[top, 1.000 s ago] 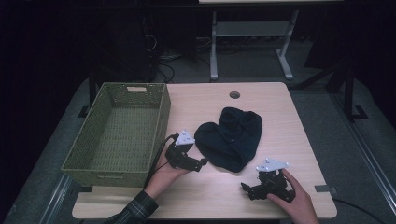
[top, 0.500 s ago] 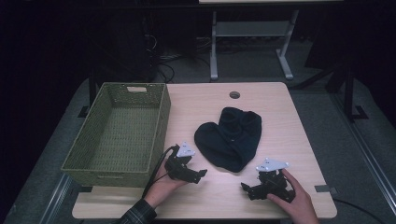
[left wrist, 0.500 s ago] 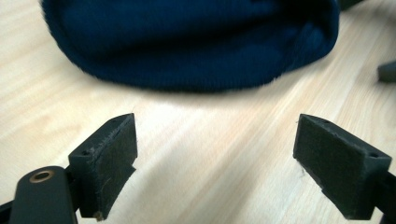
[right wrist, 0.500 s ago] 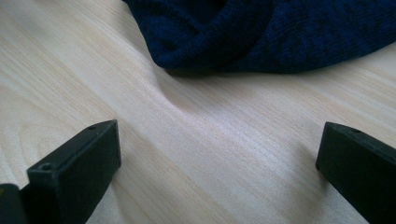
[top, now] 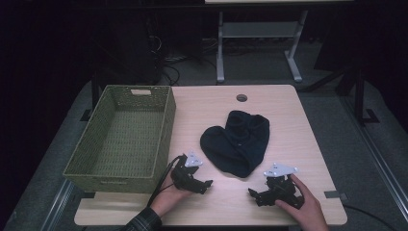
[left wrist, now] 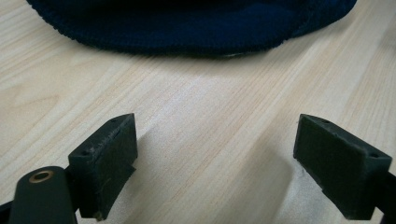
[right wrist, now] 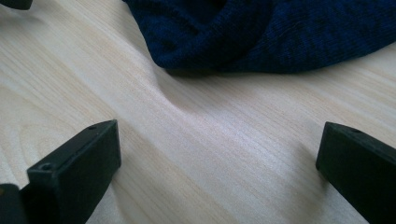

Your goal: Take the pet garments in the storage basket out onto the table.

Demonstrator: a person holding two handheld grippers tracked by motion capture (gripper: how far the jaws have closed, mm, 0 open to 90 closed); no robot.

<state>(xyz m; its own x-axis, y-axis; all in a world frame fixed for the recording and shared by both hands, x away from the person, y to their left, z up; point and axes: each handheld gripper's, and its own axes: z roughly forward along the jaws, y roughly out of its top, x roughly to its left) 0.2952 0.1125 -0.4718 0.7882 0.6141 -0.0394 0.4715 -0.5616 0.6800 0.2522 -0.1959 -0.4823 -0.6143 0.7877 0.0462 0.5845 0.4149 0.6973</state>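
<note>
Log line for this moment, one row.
left gripper: open, empty | right gripper: open, empty | dark blue knit hat: flat on table | basket: empty

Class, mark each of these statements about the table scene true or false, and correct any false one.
1. The dark blue knitted garment lies inside the woven basket. False: it lies on the table, right of the basket.
2. The left tongs are open. True.
3. The right tongs are shut on the garment. False: their jaws stand apart over bare wood, with the garment ahead of them.
4. The basket holds nothing. True.
5. The round hole in the table is at its near edge, by the hands. False: it is near the far edge.
</note>
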